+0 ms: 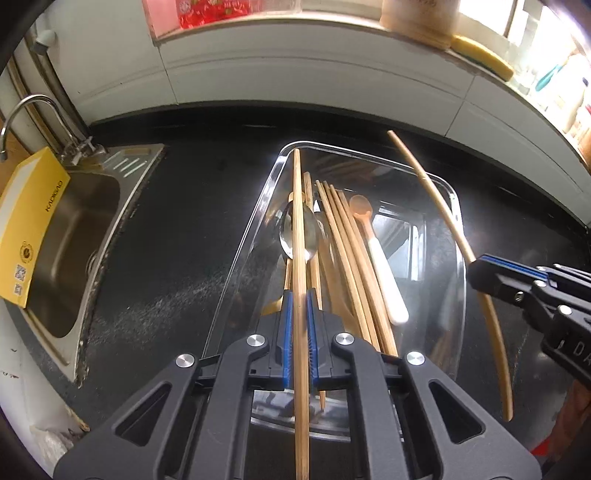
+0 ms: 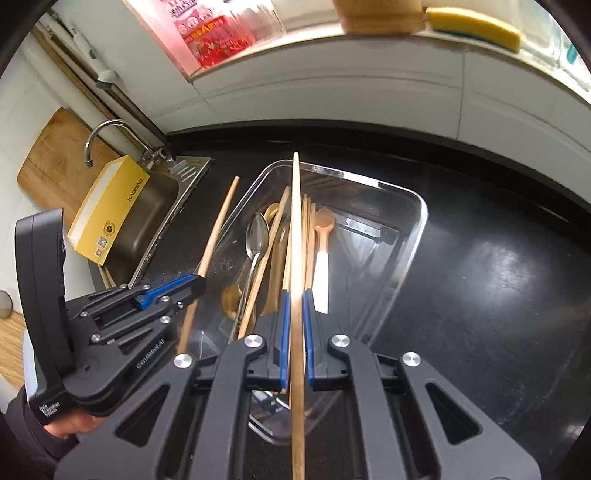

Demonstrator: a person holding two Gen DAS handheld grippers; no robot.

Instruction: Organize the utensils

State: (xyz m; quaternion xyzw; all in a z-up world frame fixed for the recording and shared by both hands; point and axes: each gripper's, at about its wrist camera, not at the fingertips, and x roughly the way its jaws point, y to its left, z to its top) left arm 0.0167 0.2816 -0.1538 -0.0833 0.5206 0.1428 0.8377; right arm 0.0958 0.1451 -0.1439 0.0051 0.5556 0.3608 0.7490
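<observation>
left wrist view: left gripper (image 1: 299, 325) at 6 o'clock, jaws narrow, clamped on a bamboo chopstick (image 1: 298, 236) that runs straight up toward 12 o'clock over the clear tray (image 1: 456, 206). tray sits centre on the black counter (image 1: 177, 258). in it: a metal spoon (image 1: 314, 236) under the held stick, a bundle of chopsticks (image 1: 347, 251) beside it, and a small spoon with orange bowl and white handle (image 1: 380, 266) toward 3 o'clock of the bundle. right gripper (image 1: 480, 271) enters at 3 o'clock, jaws pinched on a second chopstick (image 1: 436, 199) that slants up toward 1 o'clock, above the tray's right rim. steel sink (image 1: 70, 229) at 9 o'clock, yellow box (image 1: 29, 229) leaning in it, faucet (image 1: 22, 114) at 10 o'clock. yellow sponge (image 1: 484, 55) on the ledge at 1 o'clock.

right wrist view: right gripper (image 2: 294, 325) at 6 o'clock, jaws narrow, gripping its chopstick (image 2: 295, 229), tip toward 12 o'clock over the tray (image 2: 417, 229). metal spoon (image 2: 256, 236), loose chopsticks (image 2: 273, 236) and the orange-white spoon (image 2: 321, 251) lie inside the tray. left gripper (image 2: 199, 284) at 8 o'clock, closed on its chopstick (image 2: 218, 229), which sits just outside the tray's left wall, tip toward 11 o'clock. a hand (image 2: 70, 428) holds it at 7 o'clock. sink (image 2: 147, 221), yellow box (image 2: 110, 214), faucet (image 2: 107, 136) at 10 o'clock; wooden board (image 2: 55, 147) behind them. sponge (image 2: 476, 22) at 1 o'clock.
</observation>
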